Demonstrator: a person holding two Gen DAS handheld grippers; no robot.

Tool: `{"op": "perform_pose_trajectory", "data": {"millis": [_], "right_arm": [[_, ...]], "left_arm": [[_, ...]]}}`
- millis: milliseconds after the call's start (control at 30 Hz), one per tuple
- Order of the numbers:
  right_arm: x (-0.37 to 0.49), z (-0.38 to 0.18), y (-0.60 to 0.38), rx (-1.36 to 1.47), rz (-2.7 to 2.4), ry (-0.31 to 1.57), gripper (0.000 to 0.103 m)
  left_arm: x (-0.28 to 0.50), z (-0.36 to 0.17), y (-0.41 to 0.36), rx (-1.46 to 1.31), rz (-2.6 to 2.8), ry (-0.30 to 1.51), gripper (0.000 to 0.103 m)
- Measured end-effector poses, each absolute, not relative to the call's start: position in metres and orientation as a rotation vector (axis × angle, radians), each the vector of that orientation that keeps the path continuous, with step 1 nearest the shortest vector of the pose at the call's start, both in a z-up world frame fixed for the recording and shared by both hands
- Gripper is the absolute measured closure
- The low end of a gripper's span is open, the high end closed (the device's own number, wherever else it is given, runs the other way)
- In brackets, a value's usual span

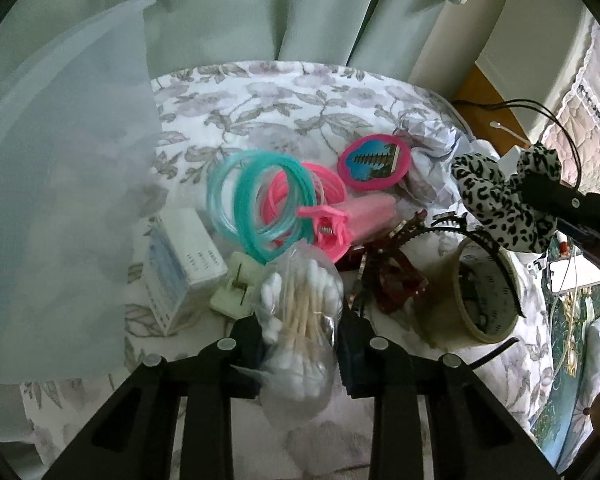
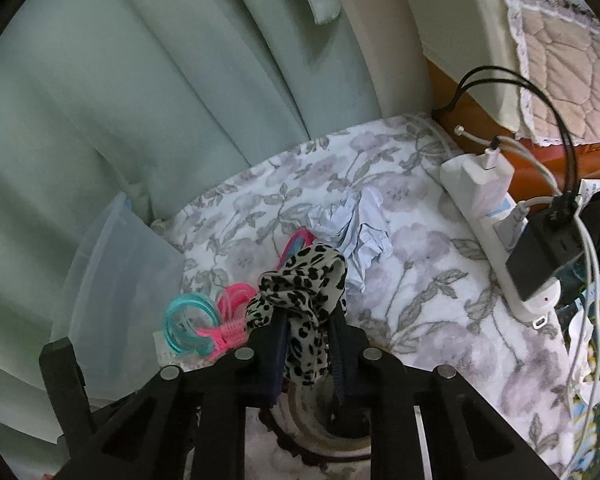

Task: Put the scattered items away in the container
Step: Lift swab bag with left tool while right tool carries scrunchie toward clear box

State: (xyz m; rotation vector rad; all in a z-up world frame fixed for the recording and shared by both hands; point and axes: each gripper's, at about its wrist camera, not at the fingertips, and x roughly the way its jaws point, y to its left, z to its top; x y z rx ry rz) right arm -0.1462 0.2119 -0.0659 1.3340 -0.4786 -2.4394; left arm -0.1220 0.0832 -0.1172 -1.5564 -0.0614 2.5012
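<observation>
My left gripper (image 1: 300,334) is shut on a clear bag of cotton swabs (image 1: 296,320), held above the flowered table. Beyond it lie teal and pink plastic hoops (image 1: 260,200), a pink clip (image 1: 328,228), a pink round mirror (image 1: 374,162), a white box (image 1: 184,264), a cream clip (image 1: 236,286) and a dark red hair claw (image 1: 396,276). A translucent container (image 1: 60,200) stands at the left. My right gripper (image 2: 310,332) is shut on a leopard-print scrunchie (image 2: 300,292), lifted above a small round basket (image 1: 484,292). The scrunchie (image 1: 496,200) also shows at the right of the left wrist view.
Crumpled white paper (image 2: 360,228) lies mid-table. A white power strip (image 2: 500,232) with chargers and cables runs along the right edge. Green curtains (image 2: 140,100) hang behind. A black toothed headband (image 1: 488,248) arches over the basket.
</observation>
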Motion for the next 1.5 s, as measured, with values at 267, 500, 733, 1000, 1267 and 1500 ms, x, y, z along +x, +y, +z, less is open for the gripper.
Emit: {"op": "perform_pose_trajectory", "data": {"millis": [267,500,733,1000,1267,1500], "right_arm": [[-0.121,-0.044,0.225,1.263,-2.453,-0.521,0.082],[-0.099,-0.021,0.237,1.173,-2.468,-0.553,0.082],[-0.080,0.003,0.244,1.076,-2.478,-0.574,0.082],[-0.060,0.026,0.249,0.993,-2.494,-0.582,0.082],[-0.043,0.048,0.245,0.915,-2.520,-0.549,0.082],[-0.036,0.061,0.231,0.898,-2.528,-0.504,0.082]], "left_arm": [[-0.103,-0.090,0.075,-1.484,2.540,-0.058,0.074],[-0.086,-0.062,0.070,-1.414,2.593,-0.044,0.074],[-0.071,-0.036,0.067,-1.338,2.641,-0.030,0.074],[-0.057,-0.016,0.060,-1.286,2.679,-0.043,0.074],[-0.050,0.005,0.033,-1.223,2.754,-0.104,0.074],[-0.039,0.024,-0.006,-1.152,2.857,-0.174,0.074]]}}
